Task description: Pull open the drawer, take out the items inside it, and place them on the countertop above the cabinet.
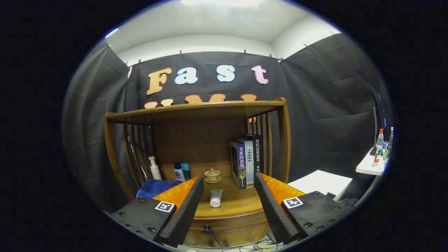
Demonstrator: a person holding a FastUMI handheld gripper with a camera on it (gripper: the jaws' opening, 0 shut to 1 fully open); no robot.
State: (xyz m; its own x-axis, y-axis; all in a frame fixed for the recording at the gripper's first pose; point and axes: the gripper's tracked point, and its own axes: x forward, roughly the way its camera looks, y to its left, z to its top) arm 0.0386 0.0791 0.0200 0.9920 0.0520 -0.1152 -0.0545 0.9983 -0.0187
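Tongs [229, 210] gape wide and empty, hovering before the cabinet so the drawer [224, 232] below its surface [238, 201] stays reachable. That drawer looks closed, perhaps; a white tube [216, 197] already lies on top.

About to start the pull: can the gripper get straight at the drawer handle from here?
Probably yes. The gripper is open, and the drawer handle sits low between its fingers on the closed drawer front, with nothing in between.

The gripper [229, 183] points forward, jaws spread wide (nothing held).
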